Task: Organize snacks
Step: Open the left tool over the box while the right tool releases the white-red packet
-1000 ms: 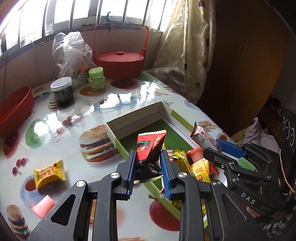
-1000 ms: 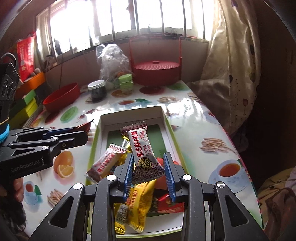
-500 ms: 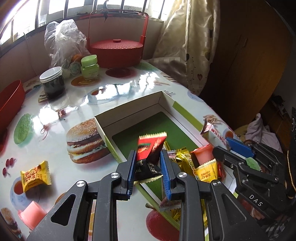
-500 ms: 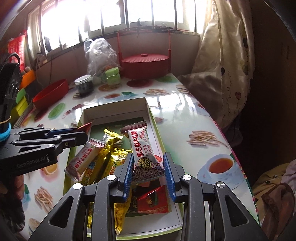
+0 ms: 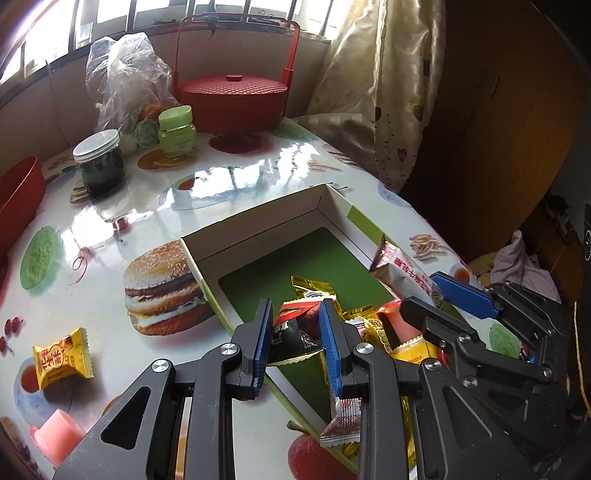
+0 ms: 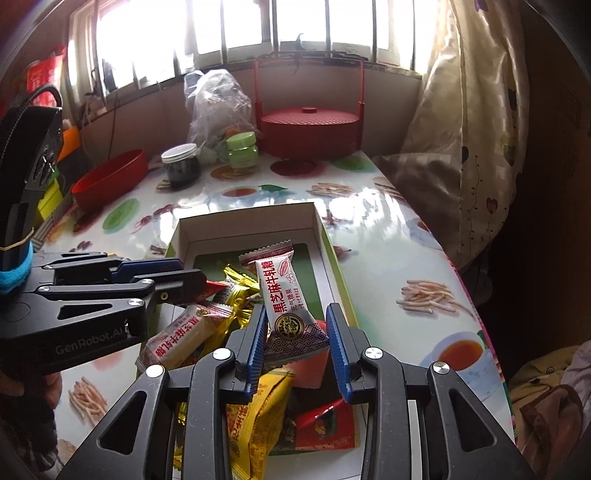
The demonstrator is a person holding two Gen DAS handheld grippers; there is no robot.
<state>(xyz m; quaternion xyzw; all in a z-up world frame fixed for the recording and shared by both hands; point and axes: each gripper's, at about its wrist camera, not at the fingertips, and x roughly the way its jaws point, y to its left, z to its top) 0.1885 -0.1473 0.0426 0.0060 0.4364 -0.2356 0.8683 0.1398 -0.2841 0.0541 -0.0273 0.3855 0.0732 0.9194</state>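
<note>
Both grippers over the box [image 6: 328,240] on the glossy food-print tablecloth [image 5: 229,177]. Left gripper [image 5: 295,325] pinches a red-black packet [image 5: 295,328]; right gripper [image 6: 297,328] pinches a white candy bar [image 6: 282,291]. Red basket [image 6: 310,129] at twelve o'clock beneath barred windows [image 6: 236,33], curtain [image 6: 469,110] at two.

Left tool [image 5: 295,332] dropped lower into box [image 5: 258,229]; red-black packet [image 5: 295,328] tipped flatter.
</note>
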